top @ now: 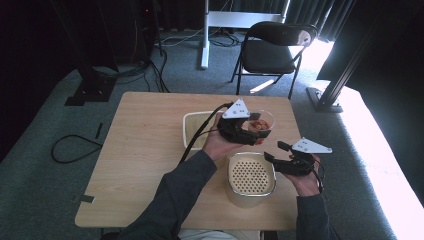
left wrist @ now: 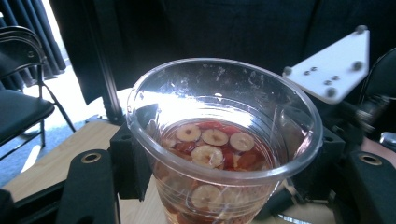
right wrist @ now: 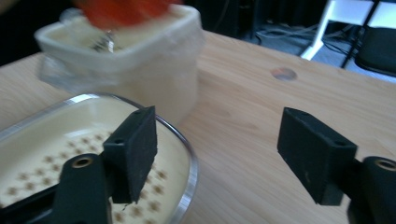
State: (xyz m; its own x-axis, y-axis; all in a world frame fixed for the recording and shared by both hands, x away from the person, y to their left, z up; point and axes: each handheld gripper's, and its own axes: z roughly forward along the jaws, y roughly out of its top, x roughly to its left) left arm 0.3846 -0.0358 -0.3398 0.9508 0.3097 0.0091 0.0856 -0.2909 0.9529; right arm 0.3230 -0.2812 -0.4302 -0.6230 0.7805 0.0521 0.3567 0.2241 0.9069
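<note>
Two hand-held grippers are seen: the left hand-held gripper (top: 248, 131) is clamped on a clear cup of jujube slices (left wrist: 219, 154), lifted above the worktop (top: 145, 150); the right hand-held gripper (right wrist: 224, 154) stands open, empty. The cup should be kept level until brought over the perforated strainer (top: 251, 176).

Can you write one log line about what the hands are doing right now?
left gripper: holds clear cup of red fruit slices | right gripper: open, empty, beside strainer container | table: wooden

Grey carpet floor (top: 40, 200), light wooden table (top: 145, 150) mid-room. Black folding chair (top: 272, 50) behind it, dark curtains (top: 30, 40) around, cables (top: 75, 147) on the floor. Strong daylight from the right.
</note>
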